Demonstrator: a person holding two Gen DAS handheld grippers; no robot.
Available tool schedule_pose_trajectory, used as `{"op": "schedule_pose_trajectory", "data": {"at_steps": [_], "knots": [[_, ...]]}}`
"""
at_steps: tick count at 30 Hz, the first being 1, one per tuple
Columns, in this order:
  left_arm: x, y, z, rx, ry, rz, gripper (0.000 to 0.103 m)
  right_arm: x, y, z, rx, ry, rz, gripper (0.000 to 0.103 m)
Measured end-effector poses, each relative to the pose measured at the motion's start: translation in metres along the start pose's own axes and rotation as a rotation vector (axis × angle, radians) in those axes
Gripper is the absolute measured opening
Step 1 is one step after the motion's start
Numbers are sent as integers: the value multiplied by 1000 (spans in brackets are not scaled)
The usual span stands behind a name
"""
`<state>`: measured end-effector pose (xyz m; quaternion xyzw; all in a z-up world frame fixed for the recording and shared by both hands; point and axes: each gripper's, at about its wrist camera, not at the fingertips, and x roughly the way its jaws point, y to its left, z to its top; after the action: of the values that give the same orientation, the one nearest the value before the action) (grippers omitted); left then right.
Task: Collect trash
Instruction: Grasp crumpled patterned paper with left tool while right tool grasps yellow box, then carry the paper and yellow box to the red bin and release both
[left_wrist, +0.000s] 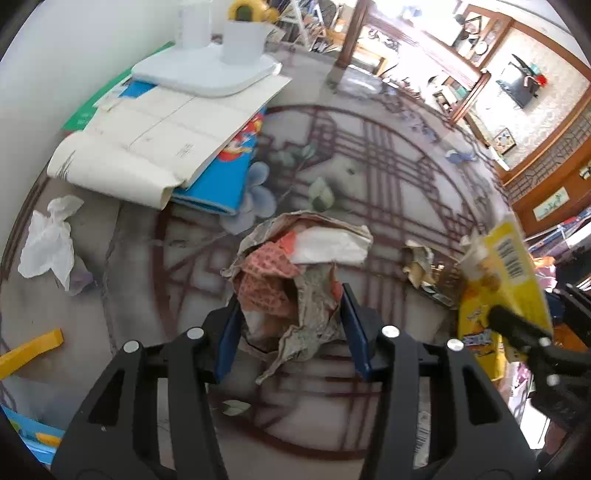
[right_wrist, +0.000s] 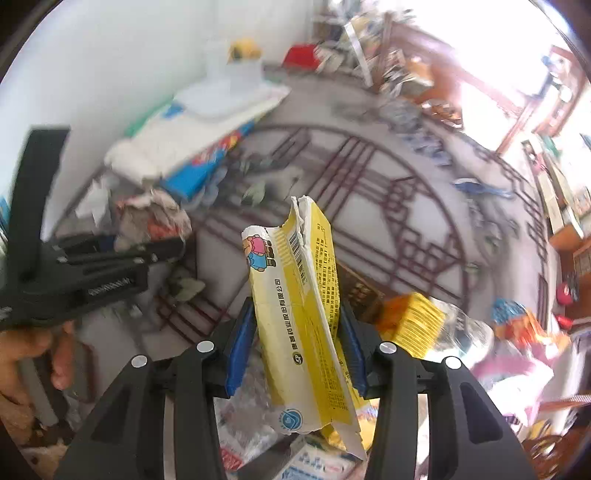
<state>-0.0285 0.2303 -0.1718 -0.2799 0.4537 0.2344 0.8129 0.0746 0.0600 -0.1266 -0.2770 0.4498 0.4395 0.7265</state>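
My left gripper (left_wrist: 291, 306) is shut on a crumpled wad of newspaper (left_wrist: 295, 266), held just above the patterned table (left_wrist: 388, 177). My right gripper (right_wrist: 297, 317) is shut on a torn, flattened yellow carton (right_wrist: 295, 295) and holds it upright at the table's right edge. The carton (left_wrist: 506, 273) and right gripper (left_wrist: 524, 328) also show at the right of the left wrist view. The left gripper with its wad (right_wrist: 147, 236) shows at the left of the right wrist view. A crumpled white tissue (left_wrist: 50, 240) and a small crumpled scrap (left_wrist: 419, 260) lie on the table.
A stack of open books (left_wrist: 159, 147) with a white tray (left_wrist: 207, 72) and white cups (left_wrist: 242, 40) stands at the back left by the wall. A yellow strip (left_wrist: 29, 352) lies at the left. Bags with packaging and bottles (right_wrist: 436, 332) sit below the right gripper.
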Motion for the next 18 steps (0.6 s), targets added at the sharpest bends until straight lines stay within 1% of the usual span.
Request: {"op": "schedule_pose_trajectory", "data": {"at_steps": [2,6,11,14,18], "knots": [[-4,-6,0,15,-9,-8,48,-21,-8,-8,65,-54,-2,42],[-16,-24,-2,48,-31,-42,48,-51,-20,-31,168,-118,-20,43],[-30,-53,-8,103,-51,-92,48,-74,-33,-63,294,-136,-48,43],[-38,-72,-13,144,-59,-126,48,-92,-41,-83,380,-176,-76,43],[-49,-105,-23,208,-64,-183,48,-112,-51,-104,451,-221,-124,44]]}}
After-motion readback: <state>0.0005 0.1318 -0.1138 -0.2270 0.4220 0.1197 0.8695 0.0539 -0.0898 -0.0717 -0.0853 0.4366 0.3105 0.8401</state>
